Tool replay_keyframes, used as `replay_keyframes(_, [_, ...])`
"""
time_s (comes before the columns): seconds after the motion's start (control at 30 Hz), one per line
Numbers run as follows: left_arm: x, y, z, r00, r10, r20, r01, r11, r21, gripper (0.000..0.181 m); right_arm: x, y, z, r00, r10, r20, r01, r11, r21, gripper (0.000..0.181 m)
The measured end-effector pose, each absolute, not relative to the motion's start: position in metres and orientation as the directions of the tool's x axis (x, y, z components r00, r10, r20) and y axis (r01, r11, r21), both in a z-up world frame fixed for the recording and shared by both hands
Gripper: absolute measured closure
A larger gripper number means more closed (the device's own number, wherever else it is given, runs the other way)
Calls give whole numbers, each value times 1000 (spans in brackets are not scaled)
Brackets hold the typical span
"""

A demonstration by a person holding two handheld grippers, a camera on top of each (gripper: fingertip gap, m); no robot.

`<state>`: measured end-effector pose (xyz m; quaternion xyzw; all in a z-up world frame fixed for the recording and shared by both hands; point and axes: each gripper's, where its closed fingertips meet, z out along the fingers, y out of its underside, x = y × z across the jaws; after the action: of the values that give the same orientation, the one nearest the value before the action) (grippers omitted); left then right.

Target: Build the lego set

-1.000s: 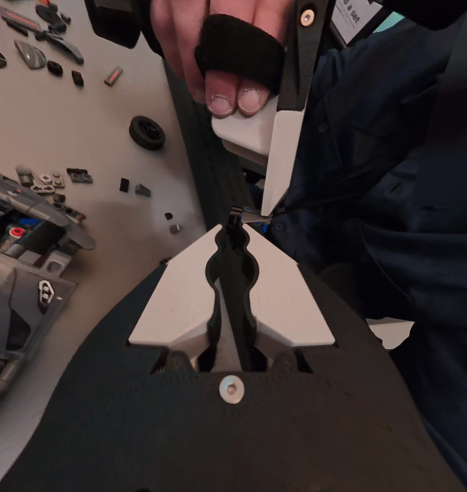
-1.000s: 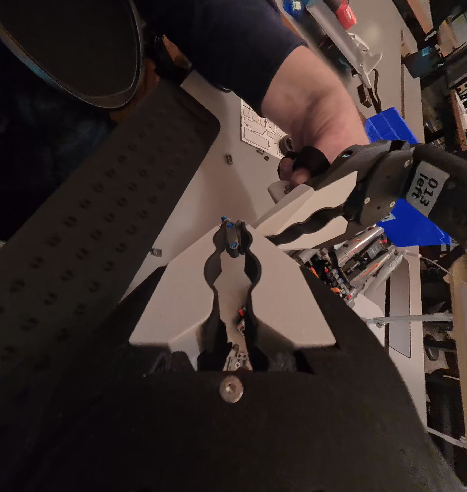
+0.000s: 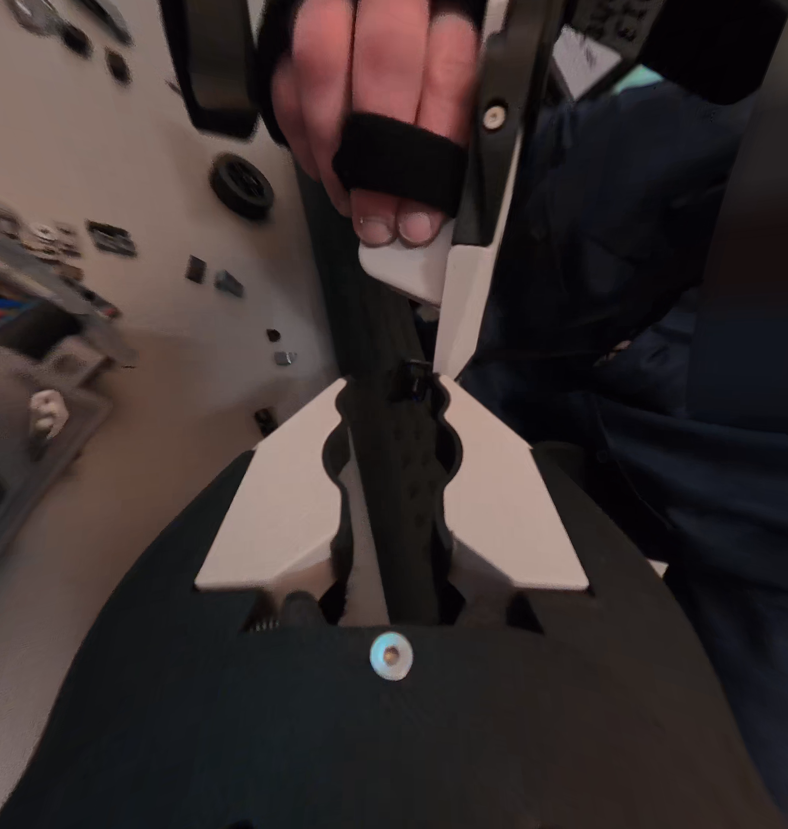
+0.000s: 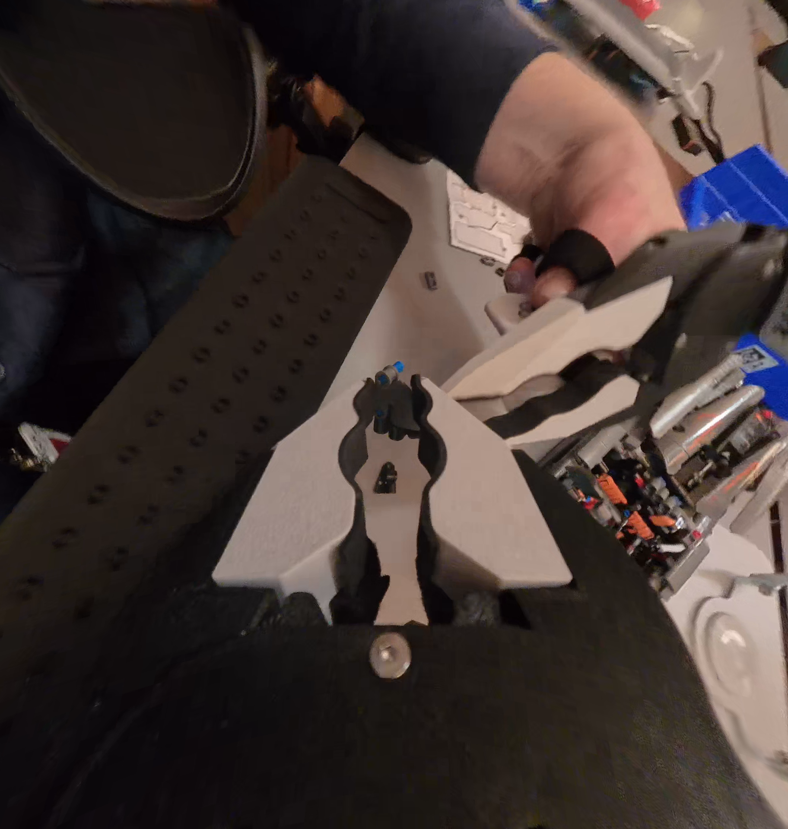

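the left gripper (image 3: 390,386) has let go and parted, leaving the black piece (image 4: 394,410) (blue-pinned) clamped in the right gripper (image 4: 390,406).

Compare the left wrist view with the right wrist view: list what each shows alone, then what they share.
Only the left wrist view: a loose black wheel and scattered small dark pieces on the pale table.

Only the right wrist view: blue bins, a printed sheet, a perforated dark panel, and a small black piece with blue pins between the right hand-held gripper tips.

Both: the partly built grey model, the table, and the opposite hand-held gripper.
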<state>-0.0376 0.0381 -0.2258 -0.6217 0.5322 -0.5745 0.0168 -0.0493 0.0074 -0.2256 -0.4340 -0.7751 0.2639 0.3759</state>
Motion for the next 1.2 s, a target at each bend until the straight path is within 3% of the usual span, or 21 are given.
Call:
replay_keyframes(0.17, [-57, 79, -205, -130, -831, 541, -511, -412, -755, 156, -39, 43, -213, -126, 956, 265, 445, 293, -846, 167])
replay_keyframes(0.27, [-61, 104, -201, -46, -942, 334, -471, -274, -838, 152, -37, 68, -215, 20, 965, 261, 450, 224, -864, 167])
replay_keyframes(0.47, [-50, 105, -217, -10, -989, 150, -507, -124, -853, 163, -35, 103, -214, 227, 894, 387, 482, 242, -842, 167])
replay_keyframes(0.5, [-46, 101, -222, -12, -986, 167, -523, -137, -841, 158, -35, 107, -213, 257, 873, 415, 491, 252, -834, 167])
replay_keyframes(0.6, [-35, 102, -225, 18, -983, 182, -488, -167, -857, 151, -37, 110, -215, 268, 824, 498, 534, 303, -789, 167])
replay_keyframes(0.77, [-28, 105, -218, 36, -992, 117, -422, -121, -899, 166, -39, 112, -222, 217, 691, 689, 662, 414, -624, 167])
replay_keyframes(0.87, [-27, 107, -220, 55, -992, 115, -425, -128, -896, 163, -39, 116, -224, 204, 628, 751, 711, 432, -555, 167])
replay_keyframes(1.03, [-24, 112, -223, 103, -992, 77, -438, -115, -892, 162, -39, 118, -224, 200, 554, 808, 759, 435, -485, 167])
replay_keyframes(1.2, [-24, 112, -224, 104, -994, -21, -475, -31, -879, 168, -39, 117, -225, 199, 574, 795, 746, 437, -502, 167])
